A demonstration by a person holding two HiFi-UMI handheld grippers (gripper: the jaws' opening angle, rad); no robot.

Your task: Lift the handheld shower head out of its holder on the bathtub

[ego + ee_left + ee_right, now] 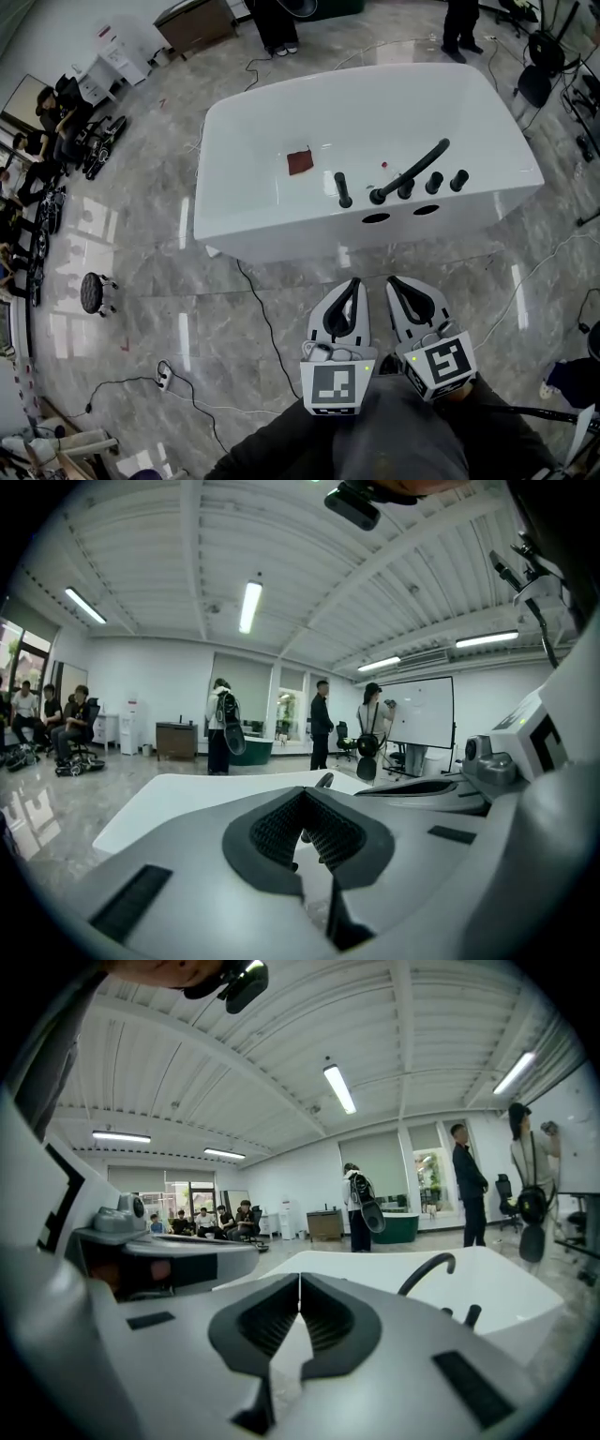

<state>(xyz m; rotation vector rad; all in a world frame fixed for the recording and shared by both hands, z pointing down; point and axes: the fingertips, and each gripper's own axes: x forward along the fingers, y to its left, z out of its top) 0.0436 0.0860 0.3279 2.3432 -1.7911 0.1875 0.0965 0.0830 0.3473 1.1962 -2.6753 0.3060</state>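
Here we are in front of the bathtub [281, 234], and both grippers hang short of its near wall, well apart from anything on it. The left gripper [352, 281] has its jaws pressed together at the tips with nothing between them. The right gripper [393, 279] shows the same, pads meeting and empty.

The shower head [343, 190] is the slim black stick standing upright in its holder on the bathtub's near rim. It sits alone at the left end of the row of fittings. To its right on that rim the curved spout [412, 169] arches out over the basin, with the knobs [434, 183] beyond it.

It looks rigid, smooth and probably slick, so a firm squeeze on the straight shaft, partway down from the top, seems the best hold. It should be light, though a hose may well trail from its base and drag. Pulling straight up along the holder's line looks wisest, because a sideways tug could jam it. The jaws must open first.
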